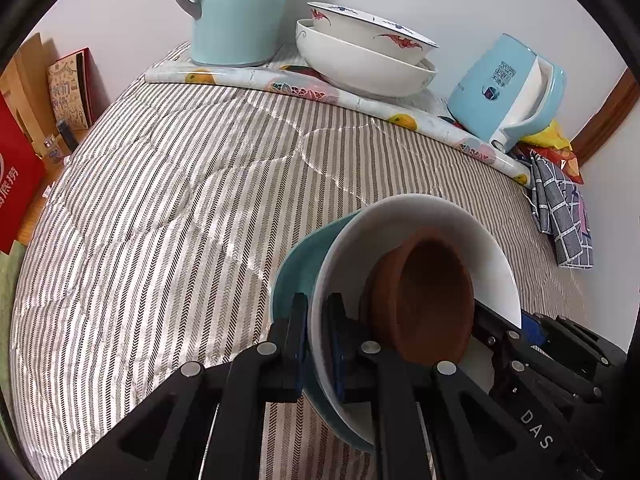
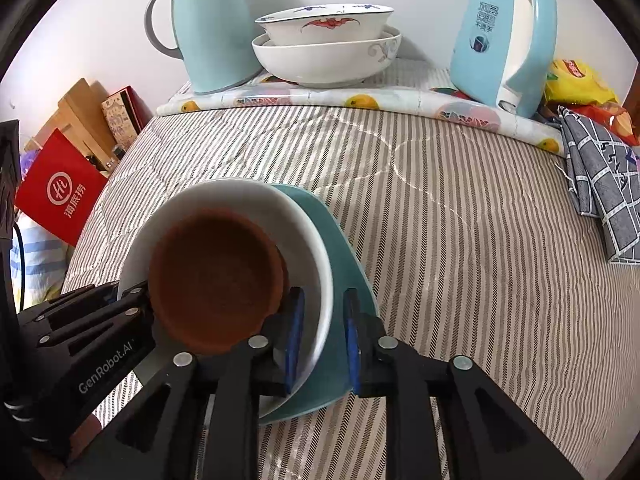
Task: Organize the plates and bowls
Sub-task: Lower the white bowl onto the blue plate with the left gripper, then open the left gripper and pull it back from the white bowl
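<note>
Nested stack, round brown clay bowl (image 2: pixel 216 280) in glossy white ceramic bowl (image 2: pixel 308 240) on teal plate (image 2: pixel 340 264), sat on striped tablecloth (image 2: pixel 460 260). Rigid, heavy, slippery, breakable; best held at opposite rims. Left gripper (image 1: pixel 318 344) pinched rims; right gripper (image 2: pixel 320 340) straddled them, pads apart.

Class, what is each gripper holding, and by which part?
Left gripper clamps teal plate and white bowl by their rims; right gripper straddles opposite rims, grip unclear.
</note>
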`<state>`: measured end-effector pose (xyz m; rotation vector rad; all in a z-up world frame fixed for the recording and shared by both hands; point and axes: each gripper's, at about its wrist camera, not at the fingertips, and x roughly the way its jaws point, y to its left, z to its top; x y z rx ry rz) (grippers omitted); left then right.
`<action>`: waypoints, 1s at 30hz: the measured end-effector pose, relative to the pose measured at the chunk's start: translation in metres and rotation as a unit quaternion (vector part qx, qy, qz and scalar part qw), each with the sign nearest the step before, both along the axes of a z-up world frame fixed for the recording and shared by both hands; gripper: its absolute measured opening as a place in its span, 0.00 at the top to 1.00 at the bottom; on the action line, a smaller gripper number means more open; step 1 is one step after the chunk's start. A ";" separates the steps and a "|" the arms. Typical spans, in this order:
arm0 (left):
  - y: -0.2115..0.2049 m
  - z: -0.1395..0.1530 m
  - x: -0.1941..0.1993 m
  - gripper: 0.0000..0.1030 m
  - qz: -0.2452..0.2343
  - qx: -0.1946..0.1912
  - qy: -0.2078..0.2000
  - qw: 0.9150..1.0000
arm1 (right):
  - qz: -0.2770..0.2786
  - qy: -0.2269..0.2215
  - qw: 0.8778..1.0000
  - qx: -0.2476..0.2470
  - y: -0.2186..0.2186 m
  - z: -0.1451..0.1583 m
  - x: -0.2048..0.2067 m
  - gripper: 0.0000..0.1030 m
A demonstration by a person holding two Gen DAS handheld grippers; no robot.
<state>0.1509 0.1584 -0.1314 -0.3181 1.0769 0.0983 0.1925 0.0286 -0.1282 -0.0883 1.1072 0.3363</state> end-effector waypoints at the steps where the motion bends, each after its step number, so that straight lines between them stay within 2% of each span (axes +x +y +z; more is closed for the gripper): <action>1: 0.000 0.000 0.000 0.89 0.000 0.000 0.002 1.000 | -0.001 0.001 1.000 0.000 0.000 0.000 -0.001 0.81; 13: -0.001 0.012 -0.008 0.79 0.006 0.013 -0.002 1.000 | 0.000 -0.015 1.000 0.008 -0.012 0.016 -0.013 0.74; 18: -0.001 0.022 -0.018 0.70 0.010 0.012 -0.016 1.000 | 0.001 -0.026 1.000 0.010 -0.017 0.025 -0.023 0.74; 30: -0.020 0.061 -0.053 0.69 0.008 0.037 -0.056 0.998 | -0.009 -0.062 0.998 0.022 -0.041 0.059 -0.062 0.73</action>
